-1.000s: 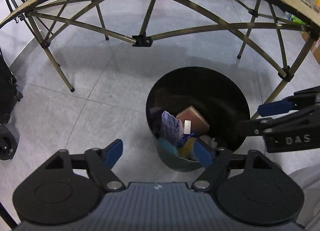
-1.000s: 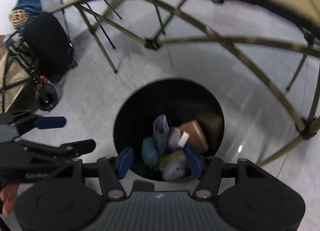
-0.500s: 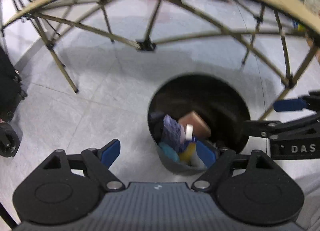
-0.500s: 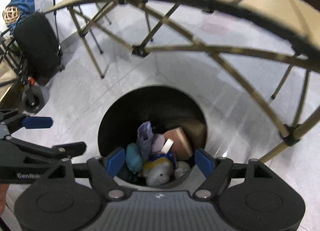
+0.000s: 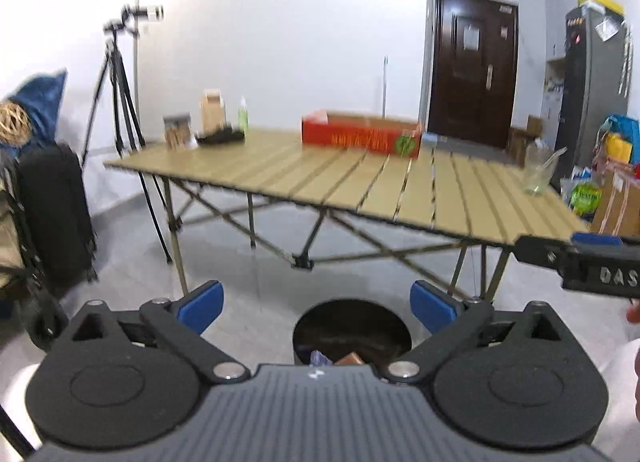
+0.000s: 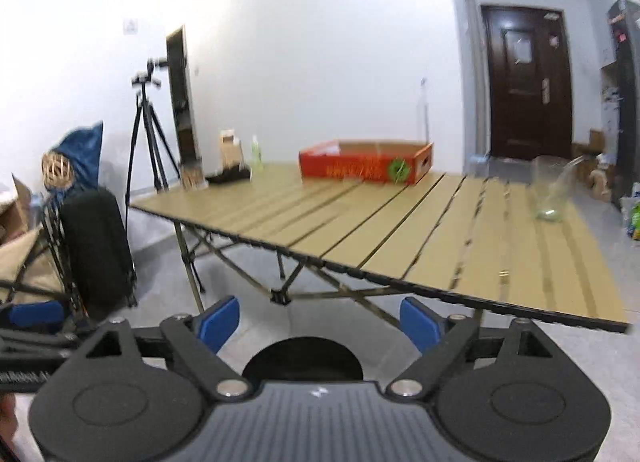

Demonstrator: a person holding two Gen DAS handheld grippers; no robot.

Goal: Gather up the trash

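Two grippers up and level-ish, both empty. Biggest thing ahead of them: folding desk [image 5: 400, 189] with tan slats, stretching across and beyond both grippers, top mostly bare. On it, far side from the grippers: red cardboard tray [image 5: 360, 137]; off toward the left far corner a brown box [image 5: 212, 111], a green bottle [image 5: 243, 113] and a dark flat item beside them, blurred. Clear glass jug [image 6: 552, 191] sits on the desk ahead-right of the right gripper. Black suitcase [image 5: 56, 217] on the floor off to the left of the left gripper, tripod [image 5: 116, 101] behind it.

Black trash bin [image 5: 352, 326] stands on the floor directly below and just ahead of both grippers, near the desk's front legs; some trash shows inside it, a purple scrap and a brown piece at the near rim, partly hidden by the gripper body.

Left gripper [image 5: 316, 304]: jaws opening, spread wide, nothing between the blue pads. Right gripper [image 6: 318, 322]: jaws opening too, nothing between them. The right gripper's finger pokes in at the right of the left one.
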